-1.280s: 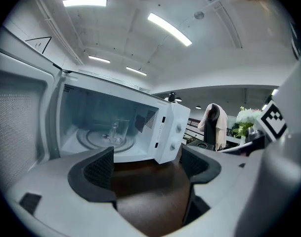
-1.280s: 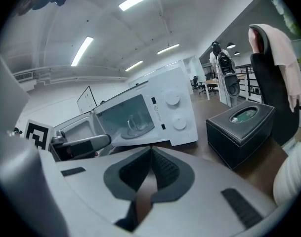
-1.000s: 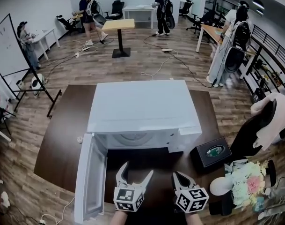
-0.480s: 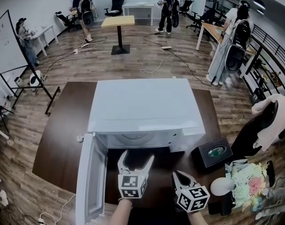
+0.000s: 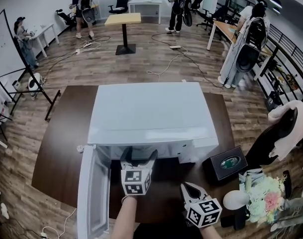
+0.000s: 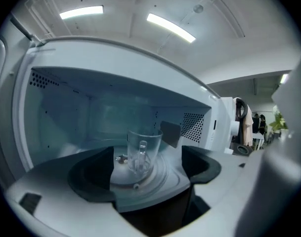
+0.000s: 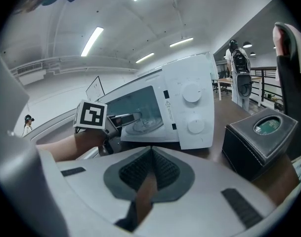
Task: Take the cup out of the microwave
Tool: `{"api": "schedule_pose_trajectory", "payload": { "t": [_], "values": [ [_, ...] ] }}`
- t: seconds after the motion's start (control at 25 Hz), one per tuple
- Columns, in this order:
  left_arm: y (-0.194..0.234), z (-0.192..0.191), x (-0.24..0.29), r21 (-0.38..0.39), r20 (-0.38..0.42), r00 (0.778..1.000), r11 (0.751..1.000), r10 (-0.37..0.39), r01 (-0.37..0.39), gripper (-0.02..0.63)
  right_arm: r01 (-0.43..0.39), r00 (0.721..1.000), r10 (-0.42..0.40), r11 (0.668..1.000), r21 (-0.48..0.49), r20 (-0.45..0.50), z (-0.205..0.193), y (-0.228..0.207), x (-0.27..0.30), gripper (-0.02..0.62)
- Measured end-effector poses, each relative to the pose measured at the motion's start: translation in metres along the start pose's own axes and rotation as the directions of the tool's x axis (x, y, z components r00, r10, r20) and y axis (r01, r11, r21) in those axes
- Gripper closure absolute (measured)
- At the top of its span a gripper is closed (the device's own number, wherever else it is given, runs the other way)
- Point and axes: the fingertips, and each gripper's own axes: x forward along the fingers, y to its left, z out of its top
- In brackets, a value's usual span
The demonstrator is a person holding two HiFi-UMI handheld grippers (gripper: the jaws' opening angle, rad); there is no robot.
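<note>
The cup (image 6: 139,153) looks like clear glass with smooth, straight walls and a small loop handle that faces the left hand-held gripper (image 6: 144,174). I judge it stiff, fairly light, slippery under the pads and easy to chip on the cavity edge. It appears empty, though a clear liquid would be hard to see.

The surest hold is probably across the body, one pad at its 9 o'clock side and one at its 3 o'clock side, low enough that it does not tip. The handle is the other option, but it is thin and would let the cup swing.

The cup stands upright on the turntable (image 6: 157,177) inside the microwave (image 5: 151,114), whose door (image 5: 93,195) hangs open toward 7 o'clock in the head view.

The left hand-held gripper's jaws are spread wide at the mouth of the cavity. In the left gripper view the cup sits at 12 o'clock, framed between the two dark pads and a little beyond them, touching neither. It lies slightly toward the 9 o'clock pad.

The right hand-held gripper (image 5: 190,188) hovers over the counter (image 5: 59,156) at 5 o'clock of the left one. Its jaws are pressed together with nothing between them.
</note>
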Motion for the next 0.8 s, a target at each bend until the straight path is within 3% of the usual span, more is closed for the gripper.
{"api": "schedule_pose_trajectory", "payload": {
  "t": [0.8],
  "values": [
    [0.018,0.004,0.077,0.075,-0.058,0.997,0.996,-0.045,0.049,0.178,0.012,0.998,-0.01,1.0,0.024,-0.069,-0.01,-0.012,0.013,0.6]
  ]
}}
